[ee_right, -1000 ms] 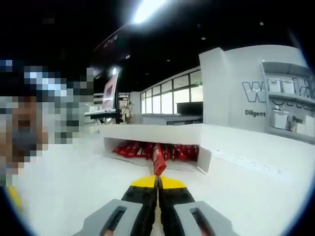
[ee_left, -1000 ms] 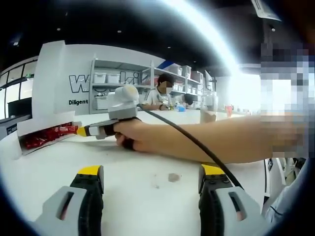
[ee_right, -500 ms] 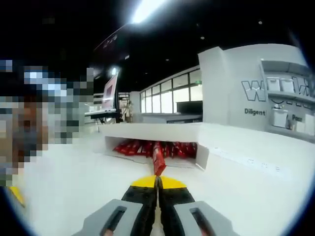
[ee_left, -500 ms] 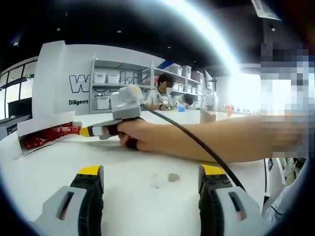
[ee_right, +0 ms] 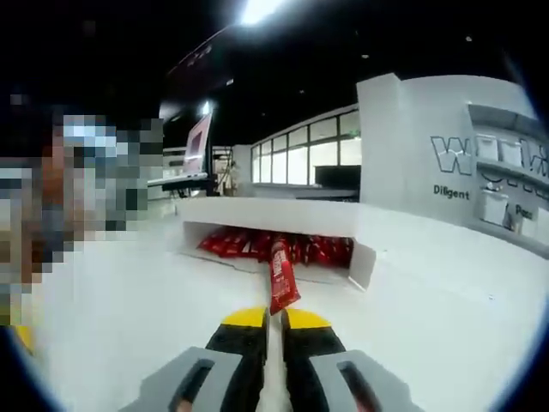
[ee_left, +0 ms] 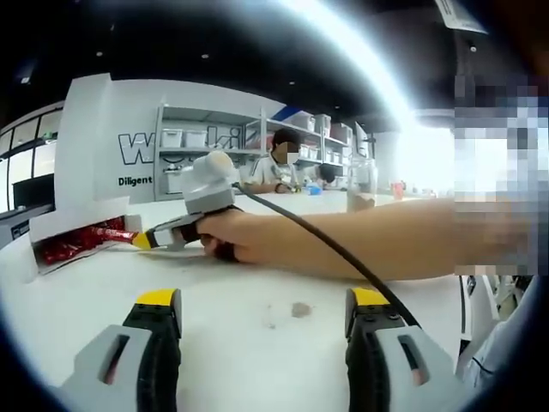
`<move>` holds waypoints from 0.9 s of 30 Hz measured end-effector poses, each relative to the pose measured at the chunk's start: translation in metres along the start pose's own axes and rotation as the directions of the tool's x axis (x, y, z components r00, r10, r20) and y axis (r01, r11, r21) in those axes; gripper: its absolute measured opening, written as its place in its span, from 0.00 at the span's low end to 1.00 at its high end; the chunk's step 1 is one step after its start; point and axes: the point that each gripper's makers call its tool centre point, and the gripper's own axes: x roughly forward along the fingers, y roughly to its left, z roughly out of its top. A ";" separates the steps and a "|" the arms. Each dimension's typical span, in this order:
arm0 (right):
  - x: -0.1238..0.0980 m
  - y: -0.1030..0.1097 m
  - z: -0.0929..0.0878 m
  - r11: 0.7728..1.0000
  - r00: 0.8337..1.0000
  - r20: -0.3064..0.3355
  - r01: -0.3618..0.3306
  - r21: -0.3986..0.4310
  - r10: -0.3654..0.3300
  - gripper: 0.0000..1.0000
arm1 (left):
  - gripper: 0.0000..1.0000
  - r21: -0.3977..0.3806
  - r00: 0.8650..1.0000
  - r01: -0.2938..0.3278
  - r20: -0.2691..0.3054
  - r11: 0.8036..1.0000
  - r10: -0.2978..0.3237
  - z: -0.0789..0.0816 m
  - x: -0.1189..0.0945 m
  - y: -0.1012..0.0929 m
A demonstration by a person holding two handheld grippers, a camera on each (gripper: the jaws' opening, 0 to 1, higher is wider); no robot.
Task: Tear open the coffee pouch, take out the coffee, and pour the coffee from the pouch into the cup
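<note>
A red coffee pouch [ee_right: 280, 273] stands upright between the yellow-tipped jaws of my right gripper [ee_right: 274, 317], which is shut on its lower end. It is lifted just in front of a white box [ee_right: 266, 215] that holds several more red pouches [ee_right: 240, 244]. In the left gripper view a person's hand holds that right gripper [ee_left: 142, 240] low over the white table, its tip beside the same box [ee_left: 57, 225]. My left gripper [ee_left: 262, 299] is open with nothing between its jaws, well back from the box and above the bare table.
The person's forearm [ee_left: 377, 245] and a black cable [ee_left: 343, 251] cross the table ahead of the left gripper. A small brown spot [ee_left: 300, 309] marks the tabletop. A clear cup-like container [ee_left: 361, 184] stands far back. People sit at shelves behind.
The right gripper has drawn back from the box and tilted down a little, bringing the pouch clear of the others. A thin pale gap now shows between its jaws. The left gripper stayed put.
</note>
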 end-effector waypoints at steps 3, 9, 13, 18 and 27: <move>0.004 -0.005 0.001 1.000 1.000 -0.003 0.002 -0.006 -0.002 0.10 | 0.79 0.005 1.000 -0.001 0.002 1.000 0.001 0.000 0.000 0.000; 0.012 -0.013 0.000 1.000 1.000 -0.019 0.014 0.005 -0.014 0.22 | 0.79 0.008 1.000 0.003 0.004 1.000 -0.003 0.001 0.000 0.001; 0.014 -0.021 0.003 0.999 0.999 -0.002 0.042 0.001 -0.042 0.29 | 0.79 0.009 1.000 0.008 0.004 1.000 -0.008 0.001 0.001 0.001; 0.019 -0.029 0.013 0.999 0.998 0.044 0.047 -0.015 -0.046 0.34 | 0.79 0.010 1.000 0.011 0.004 1.000 -0.011 0.001 0.001 0.001; 0.028 -0.020 0.013 1.000 1.000 0.030 0.002 -0.030 -0.001 0.27 | 0.79 0.006 1.000 0.014 0.003 1.000 -0.014 0.001 0.001 -0.001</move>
